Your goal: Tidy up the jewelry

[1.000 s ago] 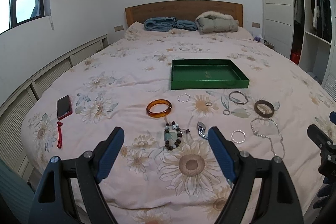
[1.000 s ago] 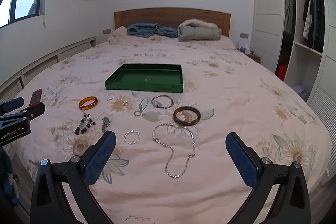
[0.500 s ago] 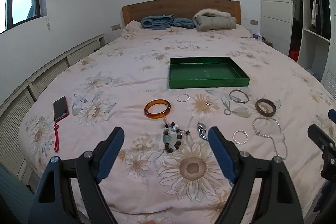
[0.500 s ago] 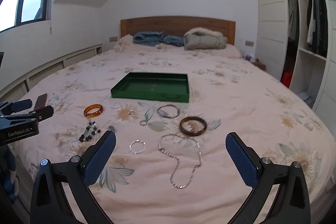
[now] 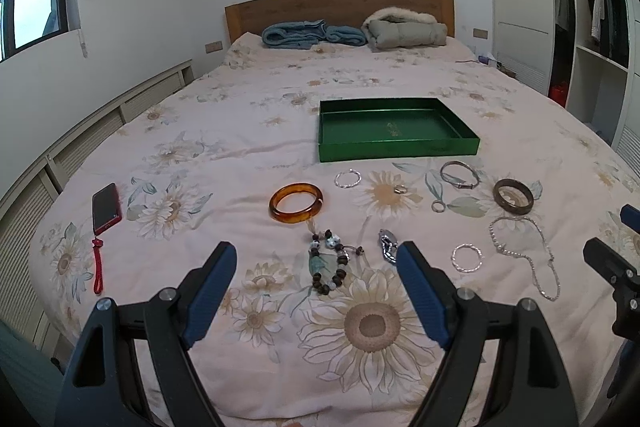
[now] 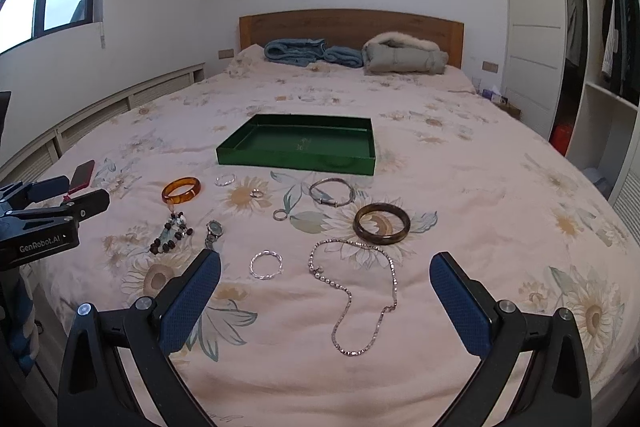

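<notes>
A floral-covered bed (image 5: 240,155) is seen from the left wrist, with jewelry laid before a green tray (image 5: 396,151); the left gripper (image 5: 314,269) is held with jaws spread. From the right wrist, "GenRobot.AI" is read; the right gripper (image 6: 325,277) is spread over a chain necklace (image 6: 360,291).

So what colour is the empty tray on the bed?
Dark green, inside and out. The tray shows best in the left wrist view.
</notes>
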`<action>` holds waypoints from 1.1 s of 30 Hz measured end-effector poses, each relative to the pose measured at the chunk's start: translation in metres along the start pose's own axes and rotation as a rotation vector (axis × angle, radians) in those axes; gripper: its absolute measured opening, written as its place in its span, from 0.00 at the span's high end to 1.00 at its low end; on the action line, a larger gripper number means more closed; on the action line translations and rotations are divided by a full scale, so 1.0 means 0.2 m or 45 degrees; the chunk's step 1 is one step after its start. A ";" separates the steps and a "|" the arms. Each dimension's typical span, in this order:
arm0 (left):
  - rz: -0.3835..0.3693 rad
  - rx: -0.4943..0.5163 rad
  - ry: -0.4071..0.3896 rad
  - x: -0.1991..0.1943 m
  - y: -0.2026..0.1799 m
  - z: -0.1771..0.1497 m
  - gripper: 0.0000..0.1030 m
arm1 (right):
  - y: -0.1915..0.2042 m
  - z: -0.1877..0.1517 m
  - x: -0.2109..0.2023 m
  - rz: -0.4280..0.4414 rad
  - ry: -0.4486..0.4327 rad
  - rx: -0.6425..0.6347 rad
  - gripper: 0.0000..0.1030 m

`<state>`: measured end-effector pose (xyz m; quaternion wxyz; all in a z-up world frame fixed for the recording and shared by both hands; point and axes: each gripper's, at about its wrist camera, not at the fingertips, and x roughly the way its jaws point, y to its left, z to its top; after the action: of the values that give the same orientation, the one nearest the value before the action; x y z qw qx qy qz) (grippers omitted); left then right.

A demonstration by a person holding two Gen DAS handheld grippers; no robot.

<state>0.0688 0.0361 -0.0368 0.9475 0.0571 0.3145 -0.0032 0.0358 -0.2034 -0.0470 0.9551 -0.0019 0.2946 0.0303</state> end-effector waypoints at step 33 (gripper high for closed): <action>-0.197 -0.066 0.425 0.72 0.04 -0.15 0.31 | -0.28 -0.25 0.59 0.102 0.465 0.118 0.23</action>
<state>0.1668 0.0511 -0.1456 0.8802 0.0079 0.4709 -0.0585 0.1086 -0.2535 -0.1550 0.8830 0.0483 0.4639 0.0538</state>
